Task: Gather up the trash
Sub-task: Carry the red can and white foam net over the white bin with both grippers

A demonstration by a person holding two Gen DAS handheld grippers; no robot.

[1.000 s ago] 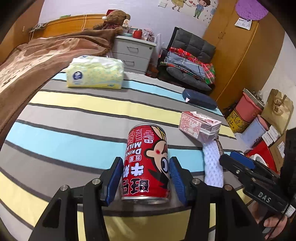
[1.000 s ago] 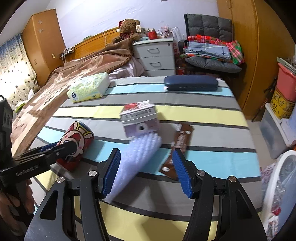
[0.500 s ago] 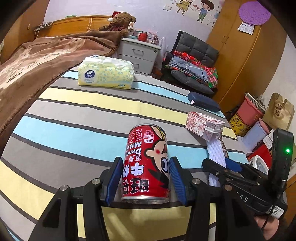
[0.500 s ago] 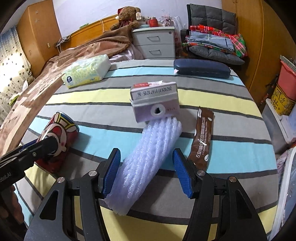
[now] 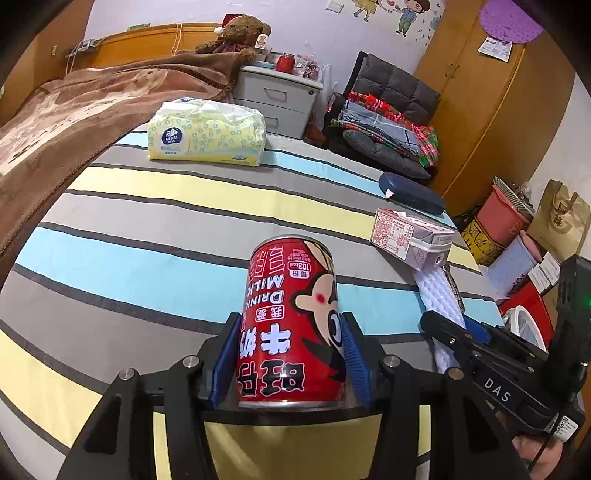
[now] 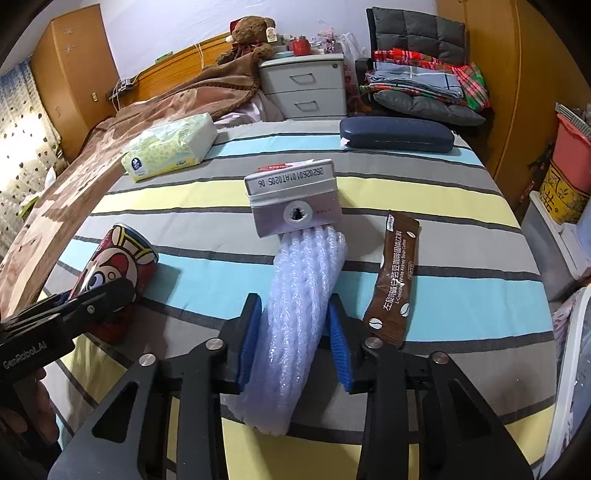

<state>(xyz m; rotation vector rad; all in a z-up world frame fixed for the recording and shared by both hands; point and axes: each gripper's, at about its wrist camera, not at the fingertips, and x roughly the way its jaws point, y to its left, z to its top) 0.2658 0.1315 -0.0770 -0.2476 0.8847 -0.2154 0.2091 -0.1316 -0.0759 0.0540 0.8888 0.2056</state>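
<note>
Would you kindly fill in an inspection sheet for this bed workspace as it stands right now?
Surface: striped bedsheet, brown blanket along one side.
Job's things: red milk can, white foam sleeve, punctured carton, brown coffee sachet.
Clutter: tissue pack, blue case.
Grippers: left tongs clamp the can; right tongs have just been closing, blue pads against the foam sleeve.
Cables: wires at headboard.
Surroundings: nightstand, teddy bear, folded clothes, wardrobe.

Red cartoon-printed metal can (image 5: 291, 325); translucent white ribbed foam sleeve (image 6: 301, 306); bedsheet (image 5: 166, 229) striped grey, yellow, blue.
</note>
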